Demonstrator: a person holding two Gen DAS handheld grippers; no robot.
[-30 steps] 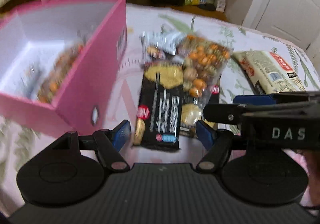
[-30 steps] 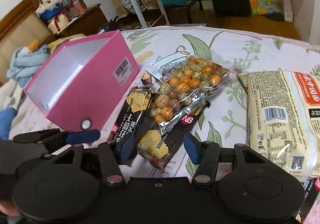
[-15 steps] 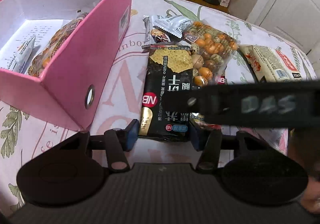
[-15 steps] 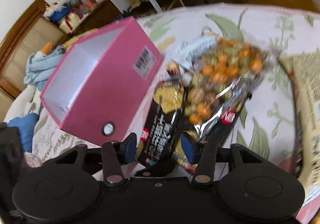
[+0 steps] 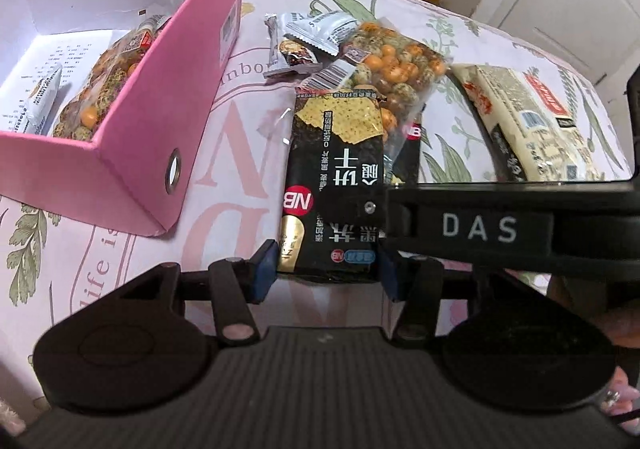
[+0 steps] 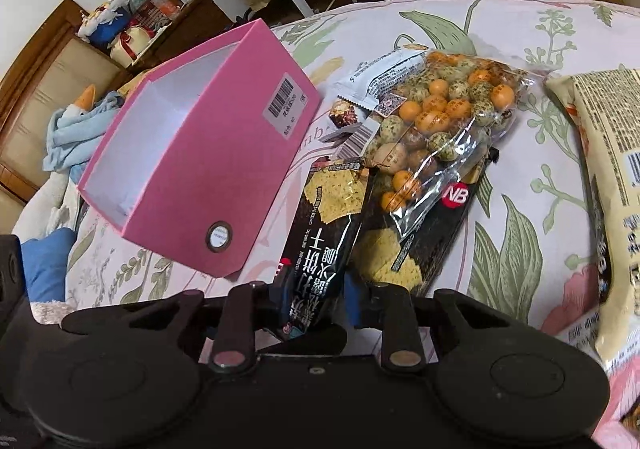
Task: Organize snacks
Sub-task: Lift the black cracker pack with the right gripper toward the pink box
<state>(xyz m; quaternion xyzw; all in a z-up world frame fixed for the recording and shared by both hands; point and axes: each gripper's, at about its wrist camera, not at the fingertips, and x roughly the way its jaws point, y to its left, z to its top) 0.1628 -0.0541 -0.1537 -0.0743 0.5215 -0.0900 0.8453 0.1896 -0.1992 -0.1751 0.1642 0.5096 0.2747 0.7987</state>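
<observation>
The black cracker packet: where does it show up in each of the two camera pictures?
Left wrist view: the black cracker packet stands centre, its lower end between the left tongs.
Right wrist view: lower centre, tilted, pinched by the right tongs.
Shared landmark: the pink box, left of the packet in both.
</observation>
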